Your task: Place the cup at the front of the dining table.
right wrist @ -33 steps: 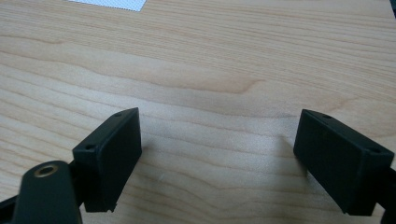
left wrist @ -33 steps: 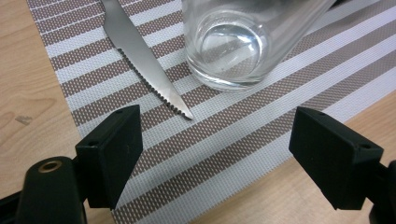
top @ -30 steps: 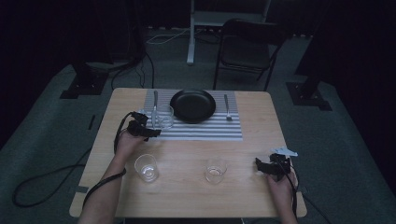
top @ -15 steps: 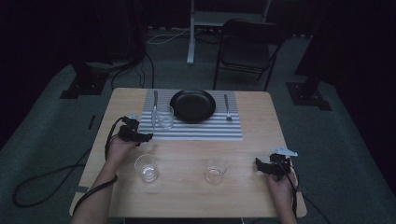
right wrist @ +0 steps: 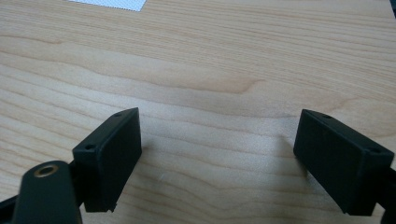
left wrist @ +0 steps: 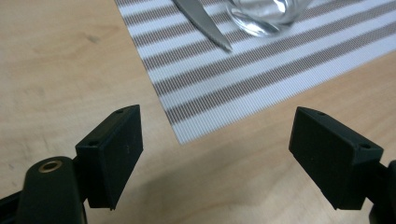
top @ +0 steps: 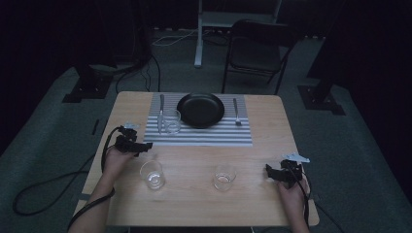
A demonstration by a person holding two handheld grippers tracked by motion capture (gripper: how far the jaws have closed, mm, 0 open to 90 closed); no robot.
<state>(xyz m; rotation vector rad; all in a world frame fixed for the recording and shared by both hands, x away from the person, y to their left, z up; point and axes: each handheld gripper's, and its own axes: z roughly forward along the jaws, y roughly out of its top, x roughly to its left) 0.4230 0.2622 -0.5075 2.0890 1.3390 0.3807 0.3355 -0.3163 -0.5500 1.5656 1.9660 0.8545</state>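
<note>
While hanging just short of the striped placemat [left wrist: 243, 79] corner, looks like an in-between beat for the left claw [left wrist: 215, 154]. Jaws spread wide, nothing in them, only bare tabletop [top: 194, 208] underneath. Same deal for the right claw [right wrist: 219, 158]: gaping wide, empty, parked low over plain wood well off to the side.

Guessing a table-setting job with glasses here. Already one glass on the mat [left wrist: 264, 14], a little ahead of the left claw, just beside the knife [left wrist: 201, 21] tip. Probably calls for the near glass [top: 152, 174] next, just behind the left claw on the person's side and slightly inboard. Means swinging back, dropping the jaws either side of the wall, and squeezing gently. Could equally be the other glass [top: 224, 177], between the two claws and closer to the right one.

About the glasses: clear, short, round tumblers, upright, thick base, apparently empty. Slick and see-through, so easy to misjudge the rim. Worth gripping low and square, no tilting.
</note>
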